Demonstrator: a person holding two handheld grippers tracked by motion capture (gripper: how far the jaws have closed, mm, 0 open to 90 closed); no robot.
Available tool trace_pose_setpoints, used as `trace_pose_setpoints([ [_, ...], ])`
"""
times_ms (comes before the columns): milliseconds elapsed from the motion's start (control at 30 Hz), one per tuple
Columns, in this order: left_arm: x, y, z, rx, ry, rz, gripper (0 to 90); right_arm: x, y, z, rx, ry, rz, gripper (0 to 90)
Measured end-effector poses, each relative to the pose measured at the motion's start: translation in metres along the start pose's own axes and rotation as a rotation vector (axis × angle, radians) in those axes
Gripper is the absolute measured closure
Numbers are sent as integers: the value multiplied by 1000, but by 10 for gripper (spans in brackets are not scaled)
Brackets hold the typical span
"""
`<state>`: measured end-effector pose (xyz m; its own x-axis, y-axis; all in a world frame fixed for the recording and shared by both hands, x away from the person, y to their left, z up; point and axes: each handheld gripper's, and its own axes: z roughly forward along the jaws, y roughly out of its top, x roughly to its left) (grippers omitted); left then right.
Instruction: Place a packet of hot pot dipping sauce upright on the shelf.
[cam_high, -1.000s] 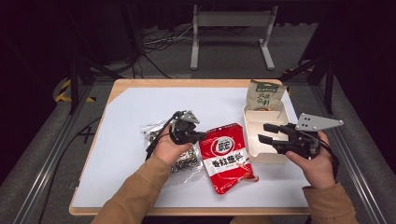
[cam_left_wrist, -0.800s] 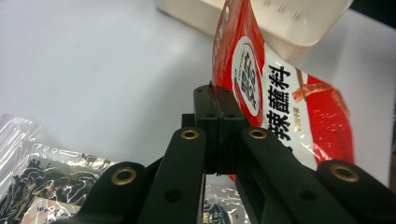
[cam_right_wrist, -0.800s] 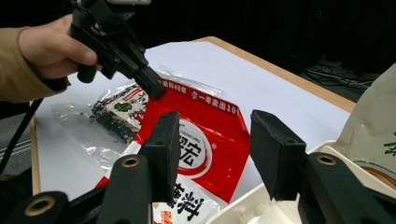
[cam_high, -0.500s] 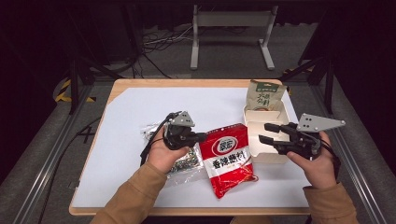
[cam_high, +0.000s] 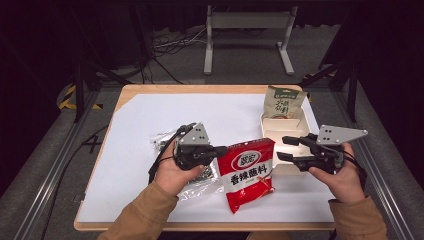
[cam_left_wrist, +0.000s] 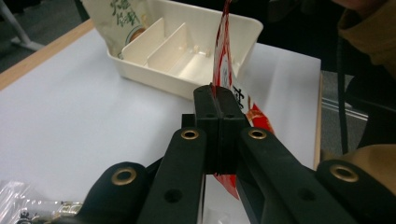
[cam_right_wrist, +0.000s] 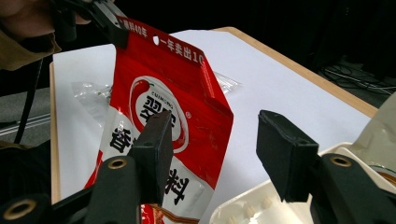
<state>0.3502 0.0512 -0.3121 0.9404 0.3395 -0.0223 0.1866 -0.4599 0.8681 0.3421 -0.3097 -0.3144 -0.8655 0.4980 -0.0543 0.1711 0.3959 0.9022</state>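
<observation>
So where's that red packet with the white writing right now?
In the high view the red packet sits near the table's front middle, its top left corner pinched in the left tongs, between a clear bag and the cream tray.

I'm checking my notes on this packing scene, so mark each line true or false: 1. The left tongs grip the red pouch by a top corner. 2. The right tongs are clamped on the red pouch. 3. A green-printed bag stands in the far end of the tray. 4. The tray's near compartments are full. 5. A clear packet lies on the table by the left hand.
1. True: the left tongs are shut on the top corner of the red pouch.
2. False: the right tongs are open, their jaws having just been opening, with nothing between them.
3. True: the green-printed bag stands in the tray.
4. False: they are empty.
5. True: the clear packet lies there.
</observation>
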Motion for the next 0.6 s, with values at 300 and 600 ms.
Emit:
trace_pose_setpoints([
  [300, -16, 12, -8, -32, -25, 60, 900, 8, 5, 4, 26, 43, -68, 461],
  [600, -25, 18, -10, -47, -40, 101, 900, 13, 8, 11, 44, 86, -102, 463],
])
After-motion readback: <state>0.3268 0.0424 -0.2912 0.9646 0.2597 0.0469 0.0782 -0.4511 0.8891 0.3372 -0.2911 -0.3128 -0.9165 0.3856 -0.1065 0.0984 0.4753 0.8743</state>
